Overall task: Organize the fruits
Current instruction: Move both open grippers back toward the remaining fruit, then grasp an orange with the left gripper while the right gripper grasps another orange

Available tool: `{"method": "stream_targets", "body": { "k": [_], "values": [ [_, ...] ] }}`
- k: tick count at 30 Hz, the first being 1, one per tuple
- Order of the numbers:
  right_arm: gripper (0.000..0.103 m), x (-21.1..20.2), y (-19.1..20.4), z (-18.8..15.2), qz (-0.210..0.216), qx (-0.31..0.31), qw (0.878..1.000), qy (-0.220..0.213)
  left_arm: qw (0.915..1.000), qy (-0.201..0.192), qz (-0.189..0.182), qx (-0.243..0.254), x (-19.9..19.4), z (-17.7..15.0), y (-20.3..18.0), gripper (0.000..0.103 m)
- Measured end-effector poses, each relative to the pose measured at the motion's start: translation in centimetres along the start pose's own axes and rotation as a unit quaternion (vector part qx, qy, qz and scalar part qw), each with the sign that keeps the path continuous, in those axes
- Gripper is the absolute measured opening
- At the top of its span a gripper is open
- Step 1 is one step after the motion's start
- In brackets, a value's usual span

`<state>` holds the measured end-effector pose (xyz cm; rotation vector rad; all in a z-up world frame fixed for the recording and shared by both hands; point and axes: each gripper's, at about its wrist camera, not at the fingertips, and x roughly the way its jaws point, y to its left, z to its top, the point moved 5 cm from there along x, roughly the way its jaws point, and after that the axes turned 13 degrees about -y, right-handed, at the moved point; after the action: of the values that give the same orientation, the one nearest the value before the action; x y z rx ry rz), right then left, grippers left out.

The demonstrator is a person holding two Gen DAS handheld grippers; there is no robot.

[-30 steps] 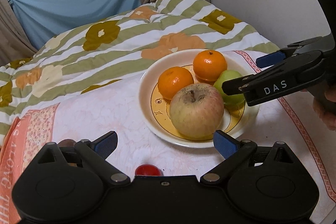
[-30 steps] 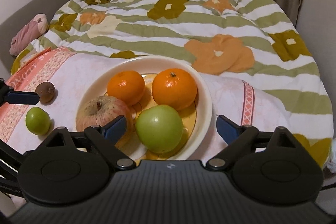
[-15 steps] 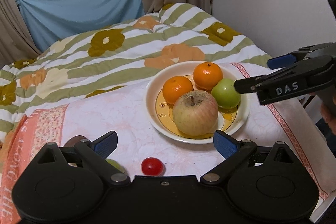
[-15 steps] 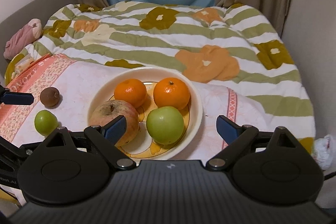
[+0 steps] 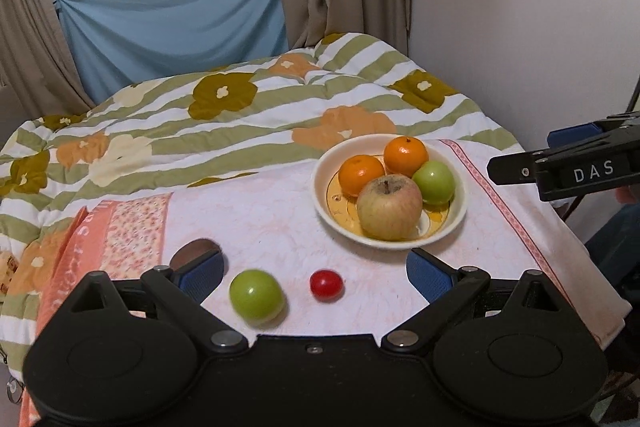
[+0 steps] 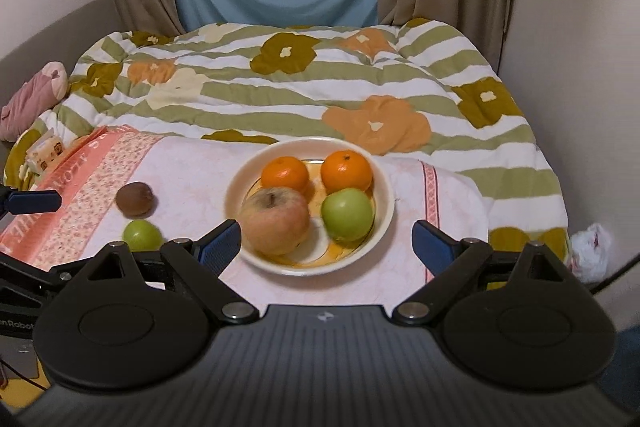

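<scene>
A cream plate [image 5: 460,211] [image 6: 384,211] on the pink-white cloth holds two oranges [image 5: 405,151] [image 6: 346,171], a large apple [image 5: 389,207] [image 6: 275,221] and a green apple [image 5: 434,182] [image 6: 347,214]. Loose on the cloth lie a small green fruit [image 5: 257,295] [image 6: 141,234], a small red fruit [image 5: 326,284] and a brown kiwi [image 5: 195,251] [image 6: 135,203]. My left gripper [image 5: 316,277] is open, with the green and red fruits lying between its fingers. My right gripper [image 6: 326,241] is open in front of the plate, holding nothing.
The cloth [image 5: 260,211] lies over a bed with a striped floral quilt [image 6: 300,87]. A wall stands close on the right, curtains and a blue sheet behind. A pink cushion [image 6: 30,99] is at the far left, a white bag [image 6: 590,251] on the floor to the right.
Both grippers have pulled back and up from the plate, so more of the cloth shows. The small green and red fruits have come into the left wrist view.
</scene>
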<state>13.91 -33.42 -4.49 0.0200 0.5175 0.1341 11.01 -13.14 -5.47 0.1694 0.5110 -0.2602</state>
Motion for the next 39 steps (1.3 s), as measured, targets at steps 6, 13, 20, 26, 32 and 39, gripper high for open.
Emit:
{"method": "stream_targets", "body": {
  "k": [6,13,20,26,32,39],
  "values": [
    [0.103,-2.7,2.2,-1.4,-0.012,0.012,1.0,0.014,0.9999,0.003,-0.004,0.012,-2.9,-1.4,0.6,0.1],
    [0.103,-4.5,3.9,-4.1,-0.019,0.007,0.999,0.03,0.9997,0.011,-0.018,0.011,-4.8,-4.1,0.2,0.1],
    [0.103,-5.2,5.4,-6.8,0.004,-0.015,0.999,0.041,0.999,0.026,-0.035,0.012,-5.2,-6.8,-1.7,0.1],
    [0.103,-4.2,6.1,-8.8,0.025,-0.022,0.998,0.045,0.9979,0.049,-0.041,0.003,-4.0,-9.4,-3.0,0.098],
    [0.103,-2.4,6.1,-10.8,0.041,-0.01,0.998,0.046,0.9967,0.063,-0.05,-0.008,-1.8,-11.2,-4.1,0.089],
    [0.103,-0.2,5.8,-12.0,0.047,-0.005,0.997,0.054,0.9961,0.069,-0.055,-0.008,0.4,-12.2,-5.8,0.081]
  ]
}}
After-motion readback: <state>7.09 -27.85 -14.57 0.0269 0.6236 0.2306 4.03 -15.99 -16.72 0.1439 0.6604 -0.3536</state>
